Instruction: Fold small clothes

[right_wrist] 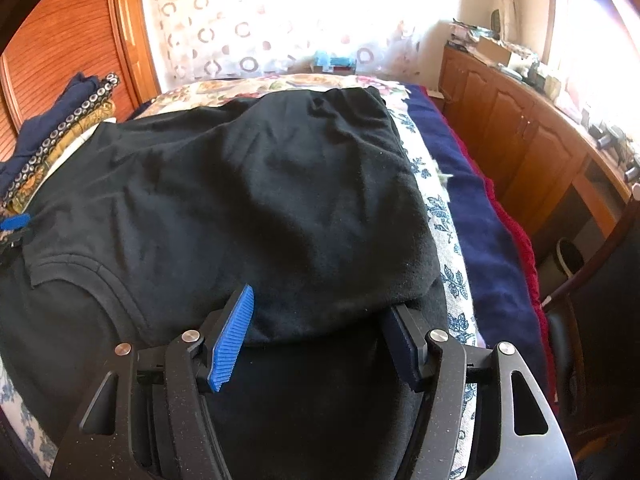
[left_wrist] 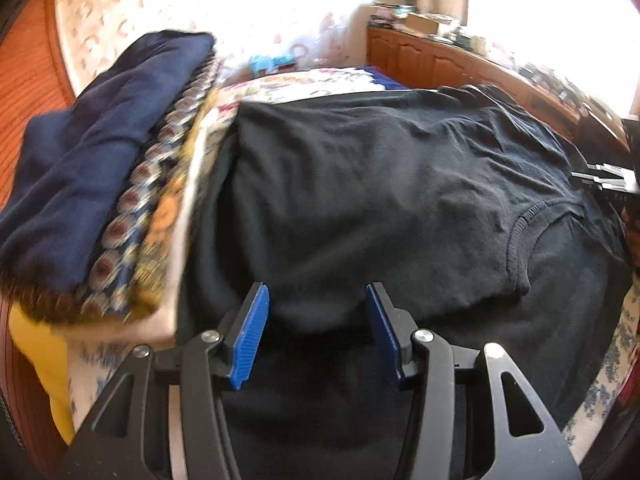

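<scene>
A black T-shirt [left_wrist: 380,184] lies on the bed, its lower part folded up over the chest; the ribbed neckline [left_wrist: 520,232] shows at the right. It also fills the right wrist view [right_wrist: 256,184]. My left gripper [left_wrist: 316,296] is open, its blue pads either side of the folded edge. My right gripper [right_wrist: 320,304] is open over the folded edge at the shirt's other side; the cloth covers the tip of its right finger [right_wrist: 404,340]. The left gripper's blue pad [right_wrist: 14,222] shows at the far left of the right wrist view.
A stack of folded clothes [left_wrist: 100,184], navy on top of patterned pieces, sits to the left on the floral bedcover [left_wrist: 316,82]. A navy blanket [right_wrist: 472,200] hangs at the bed's right side. A wooden cabinet [right_wrist: 532,140] with clutter stands right; a wardrobe [right_wrist: 60,52] stands left.
</scene>
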The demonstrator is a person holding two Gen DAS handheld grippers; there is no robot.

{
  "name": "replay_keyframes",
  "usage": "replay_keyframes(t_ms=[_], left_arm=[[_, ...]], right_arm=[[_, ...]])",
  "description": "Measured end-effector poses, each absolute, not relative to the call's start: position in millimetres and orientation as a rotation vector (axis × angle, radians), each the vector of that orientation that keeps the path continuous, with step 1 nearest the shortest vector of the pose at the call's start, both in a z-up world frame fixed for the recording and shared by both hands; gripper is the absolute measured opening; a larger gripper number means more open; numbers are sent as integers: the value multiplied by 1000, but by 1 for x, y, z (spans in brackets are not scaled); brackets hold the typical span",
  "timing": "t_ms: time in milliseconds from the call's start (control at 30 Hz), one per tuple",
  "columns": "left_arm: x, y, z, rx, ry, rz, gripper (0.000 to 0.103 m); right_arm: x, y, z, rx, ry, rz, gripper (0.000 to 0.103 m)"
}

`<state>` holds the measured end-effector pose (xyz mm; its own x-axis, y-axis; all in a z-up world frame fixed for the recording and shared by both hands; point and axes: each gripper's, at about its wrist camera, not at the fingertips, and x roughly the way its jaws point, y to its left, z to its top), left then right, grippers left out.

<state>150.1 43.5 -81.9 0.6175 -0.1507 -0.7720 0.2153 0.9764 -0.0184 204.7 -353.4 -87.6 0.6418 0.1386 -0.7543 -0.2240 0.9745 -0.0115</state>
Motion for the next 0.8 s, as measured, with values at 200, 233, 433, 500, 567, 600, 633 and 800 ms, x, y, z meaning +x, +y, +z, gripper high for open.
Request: replay_keyframes(t_ms=[200,233,433,500,567,600,633,800], left_arm=[[136,59,-73,2,847,-197,50],[136,59,-74,-4,851,-210,47],[149,54,-83,-16,888,-238,30],[152,55,-86,-23,896,-227,30],[154,57,-86,-36,894,-214,30],[156,58,-85,-47,897,-214,30],[157,58,-85,-49,900,-219,30],[158,58,-83,-33,895,-246,3]], right_arm=[[205,-353,-87,-109,849,205,65],[205,-353,-87,-109,849,205,65],[205,-353,-87,-109,849,205,65],[205,-353,-87,-109,849,205,65],[205,-353,-87,-109,849,205,65],[205,-354,-88,-109,849,205,65],[205,-353,-87,-110,848,205,65],[205,-353,-87,-111,848,204,65]])
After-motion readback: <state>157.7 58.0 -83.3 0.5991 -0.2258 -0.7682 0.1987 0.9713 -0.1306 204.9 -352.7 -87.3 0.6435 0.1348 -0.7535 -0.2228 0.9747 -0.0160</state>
